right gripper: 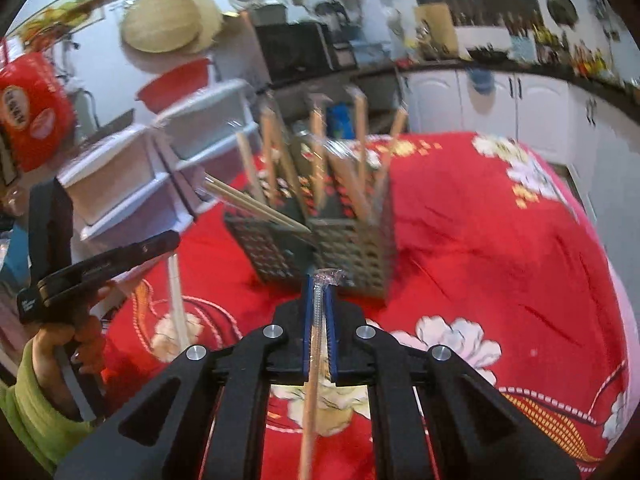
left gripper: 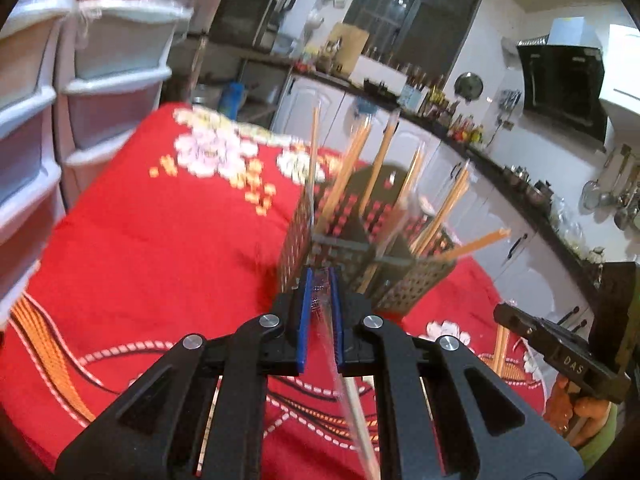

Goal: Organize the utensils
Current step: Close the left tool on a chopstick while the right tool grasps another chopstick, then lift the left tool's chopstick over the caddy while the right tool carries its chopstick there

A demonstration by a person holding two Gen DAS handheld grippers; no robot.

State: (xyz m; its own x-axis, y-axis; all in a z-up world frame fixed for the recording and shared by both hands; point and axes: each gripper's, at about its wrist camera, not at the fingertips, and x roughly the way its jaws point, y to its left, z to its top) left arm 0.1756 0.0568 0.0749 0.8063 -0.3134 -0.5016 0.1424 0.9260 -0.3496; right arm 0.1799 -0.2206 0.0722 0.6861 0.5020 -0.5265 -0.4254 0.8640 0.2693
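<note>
A dark perforated utensil holder [left gripper: 360, 256] stands on the red flowered tablecloth [left gripper: 168, 240] with several wrapped wooden chopsticks [left gripper: 352, 160] sticking up out of it. My left gripper [left gripper: 320, 276] is shut on a plastic-wrapped chopstick pair [left gripper: 356, 412], just in front of the holder. In the right wrist view the holder [right gripper: 320, 240] is straight ahead; my right gripper [right gripper: 320, 280] is shut on another wrapped chopstick pair [right gripper: 310, 408], its wrapper end poking out between the blue pads. The other gripper shows at the right edge [left gripper: 560, 356] and left edge [right gripper: 92, 272].
White plastic drawer units [left gripper: 100, 92] stand at the table's far left edge, also seen in the right wrist view [right gripper: 132, 176]. Kitchen counter with bottles and white cabinets [left gripper: 460, 152] runs behind. The cloth [right gripper: 500, 240] spreads right of the holder.
</note>
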